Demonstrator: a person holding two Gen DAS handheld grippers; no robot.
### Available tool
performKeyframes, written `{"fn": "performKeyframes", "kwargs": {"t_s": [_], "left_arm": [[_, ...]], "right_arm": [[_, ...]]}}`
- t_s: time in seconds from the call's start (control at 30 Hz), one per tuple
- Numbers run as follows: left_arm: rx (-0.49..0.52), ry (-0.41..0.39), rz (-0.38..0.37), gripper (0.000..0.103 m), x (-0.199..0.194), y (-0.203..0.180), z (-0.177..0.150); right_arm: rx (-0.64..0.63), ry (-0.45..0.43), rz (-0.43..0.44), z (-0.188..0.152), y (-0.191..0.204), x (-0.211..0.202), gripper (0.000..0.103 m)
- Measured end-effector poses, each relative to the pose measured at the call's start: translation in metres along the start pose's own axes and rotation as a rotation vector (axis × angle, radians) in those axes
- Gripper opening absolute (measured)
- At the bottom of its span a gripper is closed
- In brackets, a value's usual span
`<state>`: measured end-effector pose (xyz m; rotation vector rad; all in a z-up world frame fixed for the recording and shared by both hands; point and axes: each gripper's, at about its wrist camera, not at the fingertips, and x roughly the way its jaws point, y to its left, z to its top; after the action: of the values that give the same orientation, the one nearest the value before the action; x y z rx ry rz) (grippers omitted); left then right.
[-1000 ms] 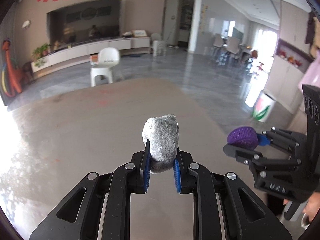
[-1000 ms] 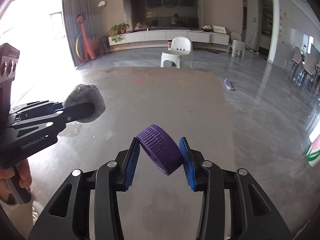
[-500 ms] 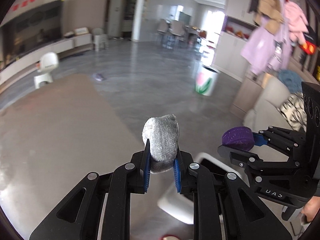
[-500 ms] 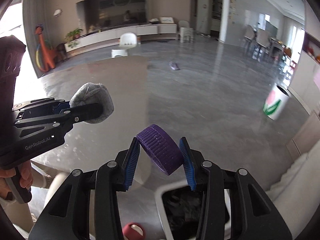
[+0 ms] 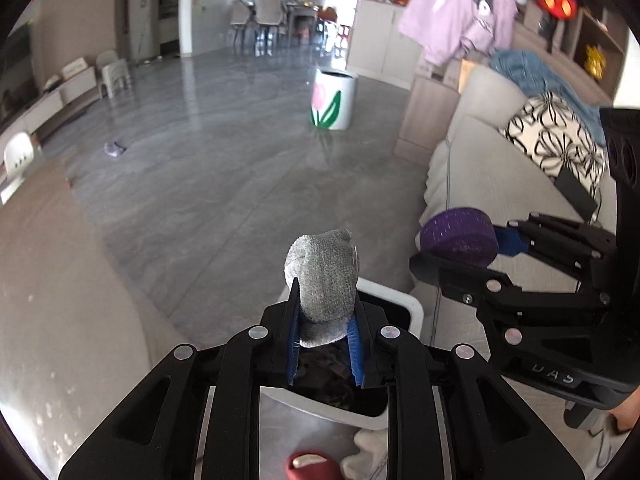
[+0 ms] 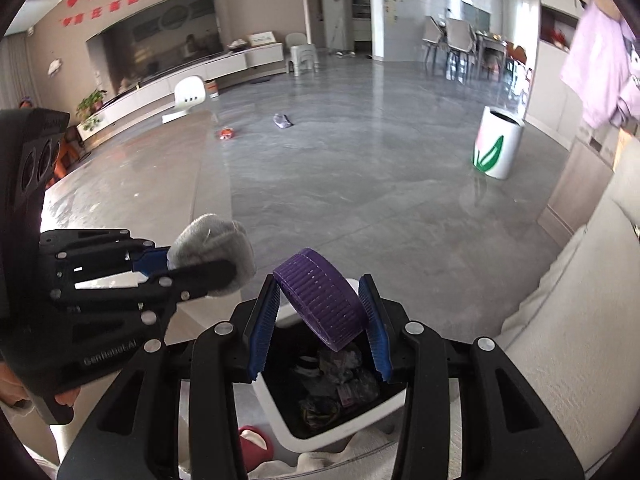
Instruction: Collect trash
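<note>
Fingers grip purple cap; neighbouring tool reads "GenRobot.AI".

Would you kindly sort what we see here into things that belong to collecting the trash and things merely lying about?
Belonging to the job:
- grey wad in the left tool
- purple cap in the right tool
- white bin below them

Lying about:
- tulip-painted tub
- patterned cushion
- white stool
</note>
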<state>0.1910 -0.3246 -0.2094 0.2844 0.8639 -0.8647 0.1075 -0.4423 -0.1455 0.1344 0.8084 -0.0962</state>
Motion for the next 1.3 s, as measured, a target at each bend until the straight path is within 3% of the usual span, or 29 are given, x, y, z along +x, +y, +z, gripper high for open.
{"fn": "performKeyframes", "kwargs": {"t_s": [0.07, 0.1, 0.13, 0.17, 0.5, 0.77, 0.8, 0.83, 0.87, 1.03, 1.3], "left_arm": [[0.023, 0.025, 0.055, 0.067, 0.01, -0.005, 0.003], [0.039, 0.044, 0.146, 0.078, 0.017, -0.004, 0.003], [0.044, 0.045, 0.16, 0.095, 0.016, 0.0, 0.002], [0.044, 0.04, 0.139, 0.097, 0.015, 0.004, 0.001], [0.077, 0.047, 0.199, 0.098, 0.017, 0.016, 0.0], [0.055, 0.013, 0.26, 0.098, -0.004, 0.036, 0.003], [0.048, 0.008, 0.264, 0.098, -0.005, 0.036, 0.004], [0.04, 0.001, 0.27, 0.098, -0.009, 0.039, 0.004], [0.034, -0.002, 0.273, 0.098, -0.011, 0.041, 0.003], [0.011, -0.03, 0.288, 0.098, -0.025, 0.047, 0.001], [-0.039, -0.087, 0.286, 0.098, -0.058, 0.053, -0.002]], "right_arm": [[0.023, 0.006, -0.007, -0.005, -0.011, 0.003, 0.043], [0.032, 0.007, -0.01, -0.005, -0.015, 0.002, 0.043], [0.043, 0.007, -0.009, -0.006, -0.018, 0.002, 0.043], [0.056, 0.01, -0.003, -0.008, -0.023, 0.003, 0.043], [0.057, 0.027, 0.016, -0.015, -0.03, 0.016, 0.043], [0.022, 0.068, 0.041, -0.014, -0.02, 0.037, 0.044], [0.009, 0.08, 0.038, -0.014, -0.018, 0.041, 0.052], [-0.003, 0.095, 0.033, -0.014, -0.016, 0.044, 0.07], [-0.021, 0.102, 0.019, -0.014, -0.013, 0.046, 0.096], [-0.065, 0.096, -0.018, -0.012, -0.006, 0.04, 0.099], [-0.101, -0.003, -0.027, 0.002, 0.012, 0.006, 0.099]]}}
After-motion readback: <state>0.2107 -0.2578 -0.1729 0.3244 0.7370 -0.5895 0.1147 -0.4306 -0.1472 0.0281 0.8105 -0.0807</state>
